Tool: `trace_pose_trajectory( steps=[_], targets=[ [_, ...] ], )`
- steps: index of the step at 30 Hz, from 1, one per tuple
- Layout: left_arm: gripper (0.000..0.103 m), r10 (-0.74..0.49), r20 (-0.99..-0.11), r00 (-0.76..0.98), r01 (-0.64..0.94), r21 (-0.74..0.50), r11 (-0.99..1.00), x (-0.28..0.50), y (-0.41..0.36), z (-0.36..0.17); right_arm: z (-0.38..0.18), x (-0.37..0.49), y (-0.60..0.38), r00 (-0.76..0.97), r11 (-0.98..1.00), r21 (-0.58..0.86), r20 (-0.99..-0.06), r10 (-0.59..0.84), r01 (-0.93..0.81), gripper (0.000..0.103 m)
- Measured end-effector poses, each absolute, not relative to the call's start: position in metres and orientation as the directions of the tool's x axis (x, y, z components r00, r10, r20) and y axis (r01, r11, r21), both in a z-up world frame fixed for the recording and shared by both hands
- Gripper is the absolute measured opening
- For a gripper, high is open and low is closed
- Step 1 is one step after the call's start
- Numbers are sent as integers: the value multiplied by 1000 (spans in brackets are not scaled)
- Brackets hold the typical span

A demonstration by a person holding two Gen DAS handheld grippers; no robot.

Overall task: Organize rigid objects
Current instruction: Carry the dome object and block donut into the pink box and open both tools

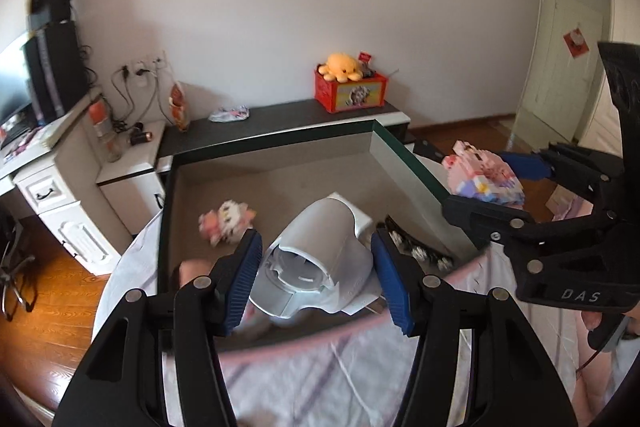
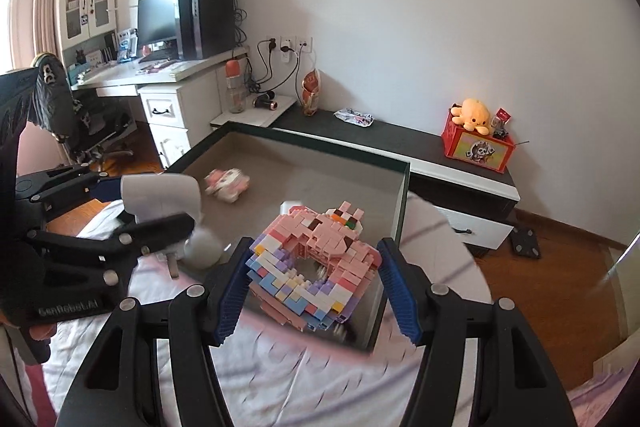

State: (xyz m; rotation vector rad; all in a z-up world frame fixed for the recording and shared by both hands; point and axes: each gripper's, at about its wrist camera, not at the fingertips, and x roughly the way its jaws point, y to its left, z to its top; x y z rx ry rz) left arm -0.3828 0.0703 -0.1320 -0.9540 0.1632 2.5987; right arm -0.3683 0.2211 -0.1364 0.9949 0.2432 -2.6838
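Both gripper pairs (loaded), left gripper (image 1: pixel 316 267) around white housing (image 1: pixel 320 251), right gripper (image 2: pixel 312 283) around brick model (image 2: pixel 316 259)

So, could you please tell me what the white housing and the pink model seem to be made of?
White housing: probably moulded plastic, smooth matte shell with clip slots at its open end. Pink model: small interlocking plastic bricks, with stepped edges and mixed pastel colours.

White wall (image 2: pixel 400 7), wooden floor (image 2: pixel 560 267)
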Motion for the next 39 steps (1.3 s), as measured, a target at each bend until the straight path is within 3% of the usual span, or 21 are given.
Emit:
trace_pose_trajectory(
  steps=[12, 29, 39],
  targets=[
    [58, 200, -748, -632, -365, 60, -929, -479, 92, -172, -190, -468, 219, -624, -940, -118, -773, -116, 320, 63],
    [59, 136, -785, -604, -343, 103, -934, -493, 89, -194, -205, -489, 212, -576, -926, -180, -816, -47, 331, 63],
    [81, 134, -770, -623, -332, 105, -938, -486, 85, -184, -204, -488, 213, -587, -933, -182, -808, -38, 310, 64]
  ],
)
